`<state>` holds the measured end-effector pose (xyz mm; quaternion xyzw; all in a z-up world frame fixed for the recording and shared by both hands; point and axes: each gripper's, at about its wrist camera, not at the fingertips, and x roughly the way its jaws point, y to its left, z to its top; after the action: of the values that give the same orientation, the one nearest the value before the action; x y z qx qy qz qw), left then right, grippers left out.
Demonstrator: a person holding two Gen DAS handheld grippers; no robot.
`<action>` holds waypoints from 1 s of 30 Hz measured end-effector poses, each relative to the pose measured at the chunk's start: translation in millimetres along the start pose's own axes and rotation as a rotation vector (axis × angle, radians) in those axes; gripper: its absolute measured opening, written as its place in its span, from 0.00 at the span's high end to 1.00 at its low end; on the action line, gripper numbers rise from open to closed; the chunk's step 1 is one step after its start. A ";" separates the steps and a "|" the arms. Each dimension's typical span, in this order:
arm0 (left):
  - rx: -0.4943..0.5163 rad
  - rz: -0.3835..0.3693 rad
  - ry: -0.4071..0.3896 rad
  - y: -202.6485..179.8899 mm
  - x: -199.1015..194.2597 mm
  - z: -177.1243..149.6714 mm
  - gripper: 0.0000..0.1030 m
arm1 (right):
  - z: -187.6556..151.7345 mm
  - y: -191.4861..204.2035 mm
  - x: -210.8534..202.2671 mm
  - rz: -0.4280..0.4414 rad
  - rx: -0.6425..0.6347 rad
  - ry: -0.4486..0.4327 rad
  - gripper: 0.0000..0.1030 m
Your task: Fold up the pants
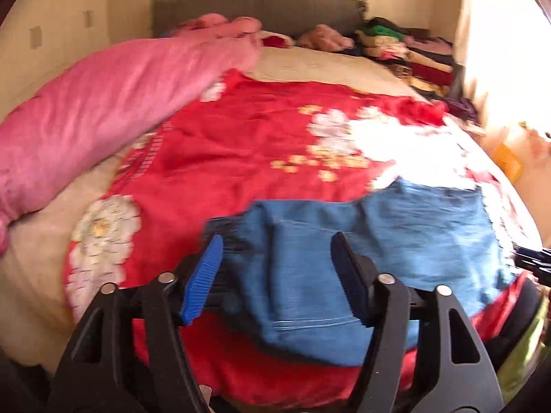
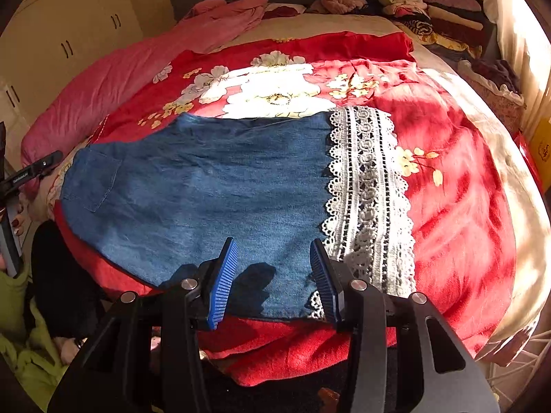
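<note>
Blue denim pants [image 2: 206, 186] with a white lace hem [image 2: 365, 192] lie flat on a red floral blanket [image 2: 447, 179] near the bed's front edge. They also show in the left wrist view [image 1: 396, 237], which is blurred. My right gripper [image 2: 273, 275] is open just above the pants' near edge, beside the lace. My left gripper [image 1: 275, 268] is open over the waist end of the pants, with nothing between its pads. The left gripper's body shows at the left edge of the right wrist view [image 2: 31, 172].
A pink duvet [image 1: 103, 103] lies along the left of the bed. Stacked folded clothes [image 2: 440, 10] sit at the far right by the grey headboard [image 1: 258, 10]. White cupboards [image 2: 69, 41] stand to the left. A yellow-green garment [image 2: 31, 354] lies low at the left.
</note>
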<state>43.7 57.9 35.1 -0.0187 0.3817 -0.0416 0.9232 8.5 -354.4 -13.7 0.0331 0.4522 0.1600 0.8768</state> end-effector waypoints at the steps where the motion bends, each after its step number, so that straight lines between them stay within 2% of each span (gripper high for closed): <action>1: 0.015 -0.033 0.011 -9.9 3.7 1.9 0.41 | 3.7 2.4 3.3 0.004 -0.005 0.002 0.59; 4: 0.087 -0.107 0.029 -44.0 17.3 8.0 0.38 | 15.6 6.3 13.8 0.016 -0.002 0.006 0.59; 7: 0.172 -0.143 0.030 -79.6 36.2 22.7 0.37 | 24.8 5.1 22.6 0.031 0.017 0.004 0.59; 11: 0.185 -0.211 0.092 -101.7 79.9 46.0 0.37 | 32.5 -1.3 34.3 0.032 0.053 0.004 0.59; 13: 0.198 -0.218 0.118 -109.4 101.8 53.9 0.37 | 32.4 -6.6 40.3 0.033 0.075 0.008 0.59; 16: 0.192 -0.232 0.191 -115.6 142.9 62.2 0.37 | 26.5 -15.3 49.6 0.018 0.117 0.022 0.59; 17: 0.186 -0.246 0.237 -117.2 160.1 61.9 0.37 | 24.2 -17.7 52.5 0.021 0.131 0.026 0.59; 20: 0.169 -0.223 0.283 -119.8 185.0 55.0 0.37 | 18.7 -21.8 57.2 0.029 0.147 0.023 0.59; 21: 0.159 -0.226 0.276 -120.4 187.3 53.6 0.42 | 17.6 -22.1 57.6 0.030 0.148 0.020 0.59; 23: 0.132 -0.299 0.266 -122.8 184.3 52.4 0.95 | 16.3 -22.3 58.3 0.030 0.145 0.018 0.59; 24: 0.133 -0.319 0.256 -125.2 180.4 53.2 0.97 | 16.1 -23.0 58.8 0.031 0.146 0.018 0.59; 27: 0.189 -0.278 0.179 -129.8 168.2 59.9 0.98 | 15.5 -24.6 59.3 0.037 0.150 0.021 0.59; 28: 0.183 -0.273 0.179 -128.0 169.6 63.1 0.98 | 15.5 -24.8 59.2 0.037 0.150 0.022 0.59; 30: 0.152 -0.262 0.232 -121.6 184.1 61.3 0.98 | 16.6 -24.1 58.4 0.035 0.147 0.026 0.59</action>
<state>209.2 -79.8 -42.8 0.0063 0.4754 -0.1920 0.8585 59.4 -357.6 -54.5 0.1029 0.4734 0.1420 0.8632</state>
